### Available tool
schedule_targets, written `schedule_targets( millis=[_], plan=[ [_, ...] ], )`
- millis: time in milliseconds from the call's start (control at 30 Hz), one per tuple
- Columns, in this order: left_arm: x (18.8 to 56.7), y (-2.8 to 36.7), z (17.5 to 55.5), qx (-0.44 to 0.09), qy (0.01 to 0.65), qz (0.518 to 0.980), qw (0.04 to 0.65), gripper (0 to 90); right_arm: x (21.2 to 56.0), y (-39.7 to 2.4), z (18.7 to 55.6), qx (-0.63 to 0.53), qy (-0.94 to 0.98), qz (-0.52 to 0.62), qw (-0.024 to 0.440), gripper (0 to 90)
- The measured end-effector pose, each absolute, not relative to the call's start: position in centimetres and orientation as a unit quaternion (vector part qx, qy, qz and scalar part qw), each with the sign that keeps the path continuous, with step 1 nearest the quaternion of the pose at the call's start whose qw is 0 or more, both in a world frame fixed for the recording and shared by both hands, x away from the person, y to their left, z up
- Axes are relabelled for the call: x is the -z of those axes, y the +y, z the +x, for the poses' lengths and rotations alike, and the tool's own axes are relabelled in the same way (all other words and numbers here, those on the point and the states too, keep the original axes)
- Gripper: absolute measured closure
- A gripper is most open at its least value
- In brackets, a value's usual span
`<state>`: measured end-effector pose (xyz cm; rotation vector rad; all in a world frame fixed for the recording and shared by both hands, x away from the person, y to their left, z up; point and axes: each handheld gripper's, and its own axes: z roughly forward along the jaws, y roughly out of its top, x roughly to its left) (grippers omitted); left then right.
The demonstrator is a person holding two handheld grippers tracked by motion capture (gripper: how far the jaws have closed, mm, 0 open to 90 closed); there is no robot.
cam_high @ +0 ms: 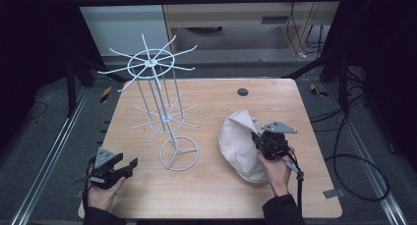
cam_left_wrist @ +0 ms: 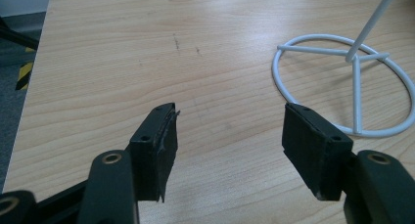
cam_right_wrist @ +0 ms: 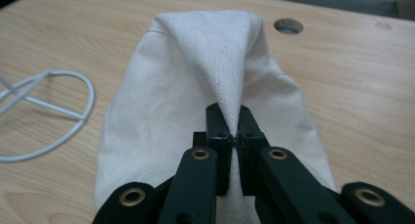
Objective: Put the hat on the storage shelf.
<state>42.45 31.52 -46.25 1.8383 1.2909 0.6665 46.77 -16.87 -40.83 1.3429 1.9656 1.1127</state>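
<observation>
Left gripper (cam_high: pixel 132 164) at 7 o'clock on the table (cam_high: pixel 211 195): jaws spread wide, nothing between them, hovering over bare wood. White wire rack (cam_high: pixel 162 107) stands just to its 2 o'clock, ring base (cam_left_wrist: pixel 342 84) close beside the right-hand jaw. Cream cloth bag (cam_high: pixel 238 144) lies at 4 o'clock on the table, pulled up into a ridge. Right gripper (cam_right_wrist: pixel 229 121) pinched tight on that fold of the bag, fabric bunched between the pads. Round hole (cam_right_wrist: pixel 288 25) in the table sits at the bag's 12 o'clock.
</observation>
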Motion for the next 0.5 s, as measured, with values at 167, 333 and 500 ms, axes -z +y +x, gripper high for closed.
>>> schedule_targets(
  millis=[167, 333, 500],
  plan=[
    [46.2, 31.6, 42.4, -0.263, 0.508, 0.722, 0.390, 37.6, 39.6, -17.7, 45.8, -0.443, 0.722, 0.464, 0.259, 88.5],
    [46.2, 31.6, 42.4, -0.263, 0.508, 0.721, 0.392, 37.7, 37.9, -18.6, 44.5, -0.478, 0.714, 0.436, 0.267, 88.5],
    [46.2, 31.6, 42.3, -0.263, 0.509, 0.719, 0.394, 37.7, 36.2, -18.8, 43.2, -0.509, 0.705, 0.406, 0.280, 88.5]
  ],
)
